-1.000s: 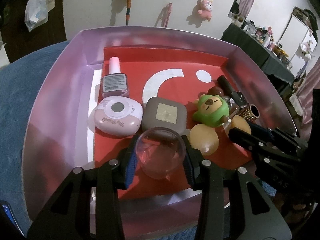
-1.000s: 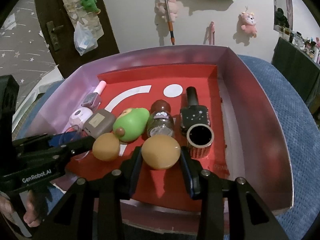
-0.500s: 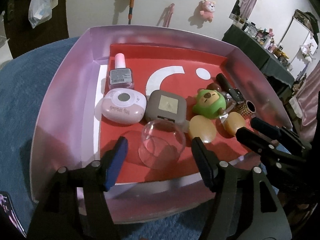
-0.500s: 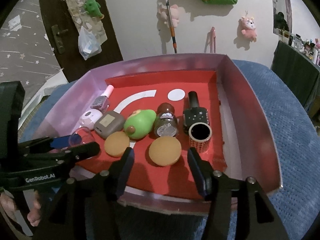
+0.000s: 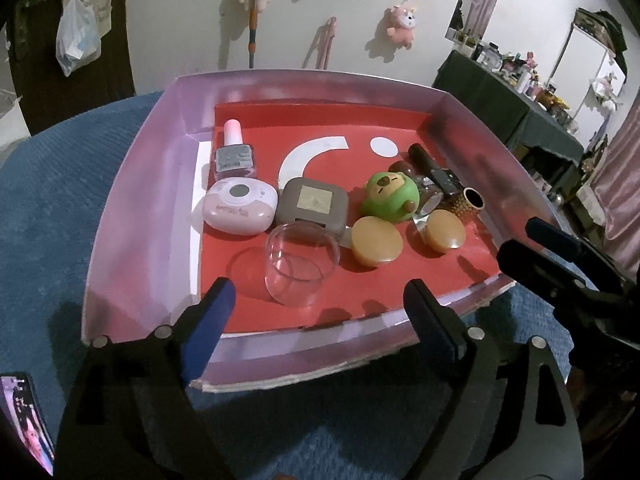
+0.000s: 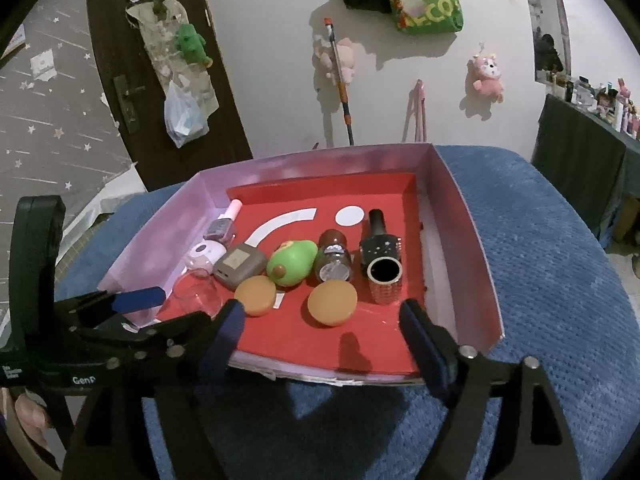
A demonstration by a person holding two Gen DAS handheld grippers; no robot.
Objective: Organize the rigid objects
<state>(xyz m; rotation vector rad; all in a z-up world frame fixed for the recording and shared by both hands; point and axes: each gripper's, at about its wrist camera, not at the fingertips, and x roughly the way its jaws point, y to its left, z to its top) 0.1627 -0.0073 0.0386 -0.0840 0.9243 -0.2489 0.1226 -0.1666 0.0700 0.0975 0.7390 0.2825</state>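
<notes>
Clear plastic, a small cup (image 5: 298, 268) now stands by itself on the red floor of the box (image 5: 132, 216), near the front edge and just before the grey case (image 5: 314, 205). A moment ago the left tool (image 5: 316, 316) was clamped on it; its jaws have just been opening and now stand wide, drawn back over the box's front rim with nothing between them. The same goes on the other side: the right tool (image 6: 320, 332) has let go of the tan round lid (image 6: 332, 302), which lies flat beside the gold tube (image 6: 384, 280), and its jaws have likewise spread and pulled clear. A second tan lid (image 6: 255, 295), the green toy (image 6: 290, 266), the pink case (image 5: 238, 208) and the nail polish (image 5: 234, 152) sit in loose rows behind. Both pieces look placed, so I would guess this pair is done. The box rests on blue bedding (image 6: 560, 300).
</notes>
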